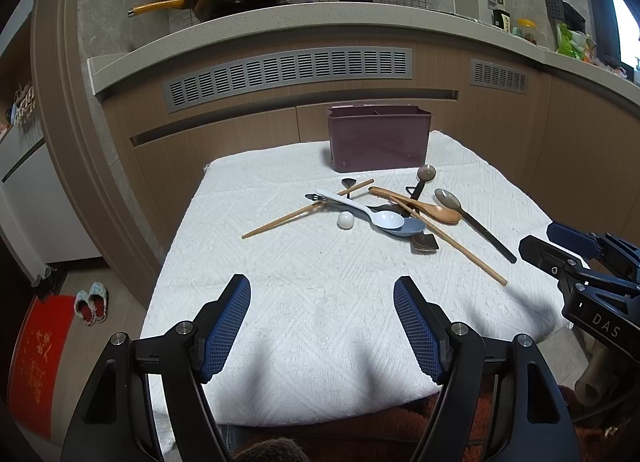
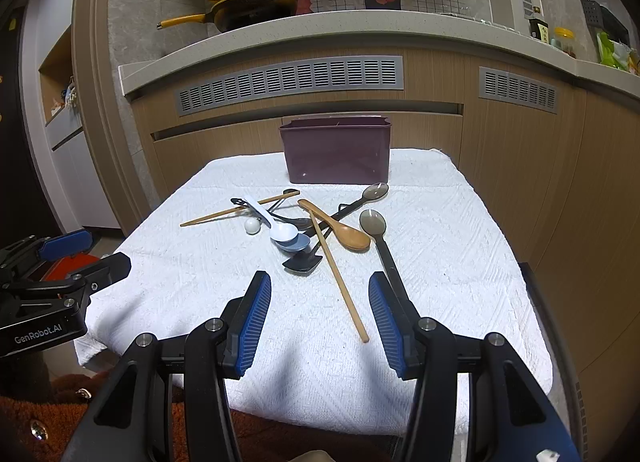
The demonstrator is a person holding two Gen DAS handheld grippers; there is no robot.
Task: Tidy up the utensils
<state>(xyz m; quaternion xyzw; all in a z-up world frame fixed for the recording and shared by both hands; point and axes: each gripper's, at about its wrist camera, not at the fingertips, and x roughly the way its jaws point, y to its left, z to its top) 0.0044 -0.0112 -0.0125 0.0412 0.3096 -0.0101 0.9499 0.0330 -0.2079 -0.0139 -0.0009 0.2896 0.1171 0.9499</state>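
From the left wrist we see our left gripper (image 1: 322,326) spread wide and empty over the near edge of the white cloth (image 1: 280,282), the utensil pile (image 1: 384,214) mid-cloth before the purple holder (image 1: 378,142) at the far edge. From the right wrist, our right gripper (image 2: 320,320) gapes equally empty, a wooden chopstick (image 2: 340,282) lying between its fingers.

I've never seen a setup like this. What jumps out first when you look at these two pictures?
A tangled heap of utensils lies mid-table on a white cloth: wooden chopsticks, a white spoon nested on a blue one, a wooden spoon. Behind it stands an upright purple bin. In the foreground, the right gripper and left gripper hover open, blue-padded, holding nothing.
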